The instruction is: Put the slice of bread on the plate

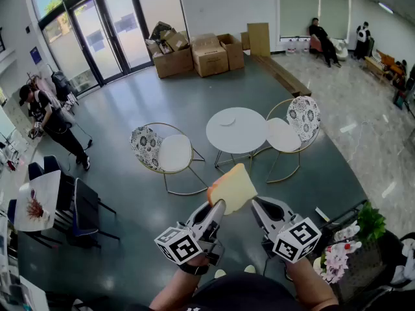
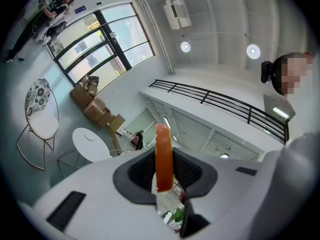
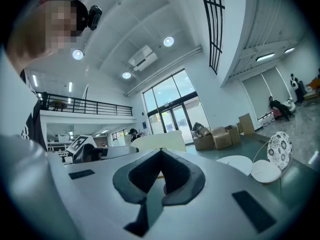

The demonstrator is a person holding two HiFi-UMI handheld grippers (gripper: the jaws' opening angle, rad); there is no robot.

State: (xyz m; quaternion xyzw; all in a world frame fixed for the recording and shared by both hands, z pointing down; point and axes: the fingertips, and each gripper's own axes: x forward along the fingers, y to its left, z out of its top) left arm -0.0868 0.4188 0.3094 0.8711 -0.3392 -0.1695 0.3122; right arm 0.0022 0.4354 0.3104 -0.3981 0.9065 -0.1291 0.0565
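A slice of bread with a tan crust is held up in the air at chest height, and my left gripper is shut on its lower left corner. In the left gripper view the bread stands edge-on between the dark pads. My right gripper hangs just to the right of the slice, apart from it, with its jaw tips together and nothing between them. Far below on a round white table lies a small white plate.
Two patterned chairs flank the round table. Cardboard boxes stand near glass doors at the back. A person stands at the left, others sit at the far right. Plants are close at my lower right.
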